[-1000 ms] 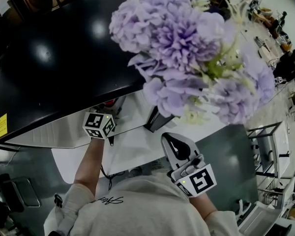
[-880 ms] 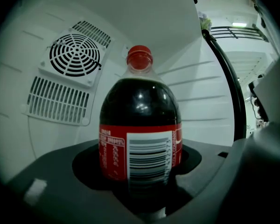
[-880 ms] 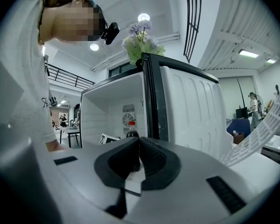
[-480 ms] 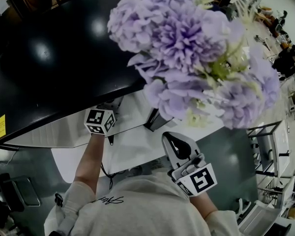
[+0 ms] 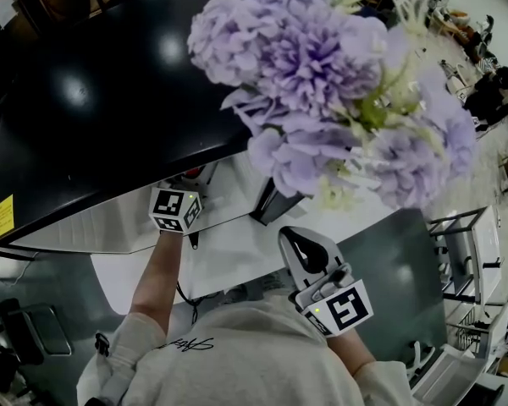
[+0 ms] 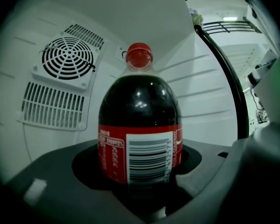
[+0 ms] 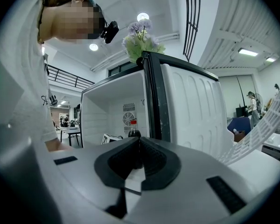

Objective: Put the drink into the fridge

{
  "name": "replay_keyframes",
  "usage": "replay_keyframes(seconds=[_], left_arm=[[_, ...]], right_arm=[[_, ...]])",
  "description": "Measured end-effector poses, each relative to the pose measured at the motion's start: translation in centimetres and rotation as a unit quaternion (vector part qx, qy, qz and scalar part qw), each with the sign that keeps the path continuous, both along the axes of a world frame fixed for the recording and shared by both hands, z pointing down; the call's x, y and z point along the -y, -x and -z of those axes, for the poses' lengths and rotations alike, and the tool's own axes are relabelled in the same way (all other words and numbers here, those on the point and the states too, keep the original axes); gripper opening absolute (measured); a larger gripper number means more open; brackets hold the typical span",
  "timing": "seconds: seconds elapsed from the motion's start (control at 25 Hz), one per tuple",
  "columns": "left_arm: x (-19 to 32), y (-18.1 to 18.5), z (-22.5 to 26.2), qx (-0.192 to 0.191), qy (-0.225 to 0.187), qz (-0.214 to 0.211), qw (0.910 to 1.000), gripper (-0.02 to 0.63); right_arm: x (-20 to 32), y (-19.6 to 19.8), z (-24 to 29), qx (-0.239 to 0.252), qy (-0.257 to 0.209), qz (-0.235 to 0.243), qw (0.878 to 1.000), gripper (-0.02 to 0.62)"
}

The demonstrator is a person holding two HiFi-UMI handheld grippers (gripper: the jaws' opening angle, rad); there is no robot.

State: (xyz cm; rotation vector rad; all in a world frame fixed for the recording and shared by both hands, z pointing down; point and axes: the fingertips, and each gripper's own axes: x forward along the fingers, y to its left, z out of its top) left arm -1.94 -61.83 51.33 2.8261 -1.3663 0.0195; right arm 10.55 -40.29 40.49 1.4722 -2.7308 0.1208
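Note:
The drink is a dark cola bottle (image 6: 140, 125) with a red cap and red label. It stands upright inside the white fridge (image 6: 200, 92), in front of the round fan grille (image 6: 67, 57). My left gripper (image 6: 140, 174) is closed around its lower body, the bottle sitting in the curved recess of the jaws. In the head view the left gripper (image 5: 186, 194) reaches in under the fridge's black top (image 5: 93, 100). The right gripper (image 5: 296, 245) hangs back outside, shut and empty. From the right gripper view (image 7: 139, 143) the bottle (image 7: 133, 132) shows deep in the fridge.
A bunch of purple flowers (image 5: 339, 83) stands on the fridge top and blocks much of the head view. The fridge's open door (image 7: 191, 111) is to the right of the opening. A black door seal (image 6: 228, 78) curves along the right. People and tables are far behind.
In the head view the left gripper's marker cube has edged slightly to the right. The right gripper has stayed where it was.

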Motion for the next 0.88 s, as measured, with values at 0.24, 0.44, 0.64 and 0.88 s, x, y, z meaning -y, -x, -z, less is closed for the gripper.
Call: replay_keyframes(seconds=[0.24,0.44,0.64,0.88], left_arm=[[0.0,0.0,0.0,0.000,0.002,0.000,1.0000,0.324],[0.3,0.1,-0.3,0.006,0.014,0.012,0.9998,0.324],[0.2,0.1,-0.7,0.017,0.029,0.013,0.9994,0.324],[0.0,0.2,-1.0,0.027,0.040,0.014,0.9987,0.340]], right_arm=[[-0.3,0.3,0.1,0.003,-0.002,0.001,1.000,0.011],[-0.6,0.4,0.0,0.001,-0.002,0.000,1.000,0.012],[-1.1,0.6,0.2,0.002,-0.004,-0.003,1.000,0.012],[-1.4,1.0,0.7,0.002,-0.010,-0.003,1.000,0.012]])
